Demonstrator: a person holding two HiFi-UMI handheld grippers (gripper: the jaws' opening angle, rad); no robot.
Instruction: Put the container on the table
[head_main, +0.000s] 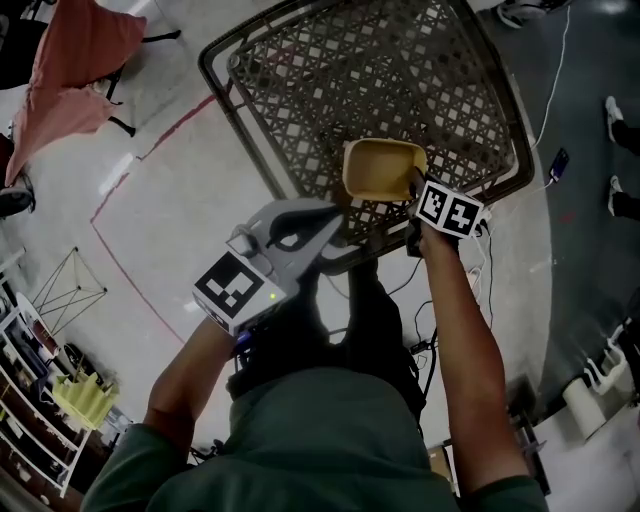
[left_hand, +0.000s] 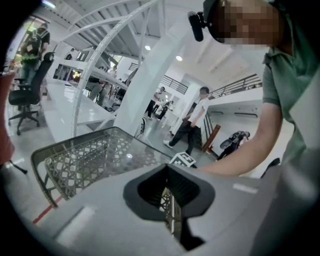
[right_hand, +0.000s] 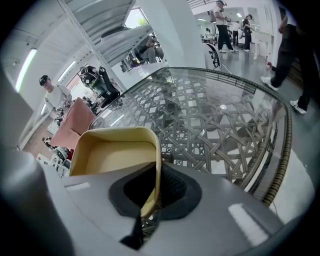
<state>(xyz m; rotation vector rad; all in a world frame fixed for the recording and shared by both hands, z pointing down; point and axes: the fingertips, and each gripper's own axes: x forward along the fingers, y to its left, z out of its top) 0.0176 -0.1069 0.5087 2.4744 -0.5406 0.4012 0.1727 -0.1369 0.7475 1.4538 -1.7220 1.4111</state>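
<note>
Over the near edge of the table (head_main: 222, 84), head view: the right gripper (head_main: 413, 186) holds the yellow container (head_main: 383, 168) by its near wall, above the glass top with the woven lattice under it. The left gripper (head_main: 336, 213) hangs just off the table edge, pointing at the container but apart from it. I can't tell from here whether the container's base touches the glass.

Left gripper view: the left gripper (left_hand: 172, 207) has its jaws together with nothing between them, only table (left_hand: 90, 157) lattice showing past the tips. It's idle.

Right gripper view: the right gripper (right_hand: 151, 202) has its jaws nearly closed, pinching the container (right_hand: 112, 155) by one thin side wall. The container is empty and tipped a bit toward the camera, with the table (right_hand: 225, 115) glass spread beyond and below it.

Step, as I judge it: the carry is done and the set-down is in hand, with no release yet. The next move likely calls for levelling the container, lowering it until the base sits flat well in from the rim, then opening the jaws and backing off without dragging the wall. The thin-wall grip could tip it on release.
</note>
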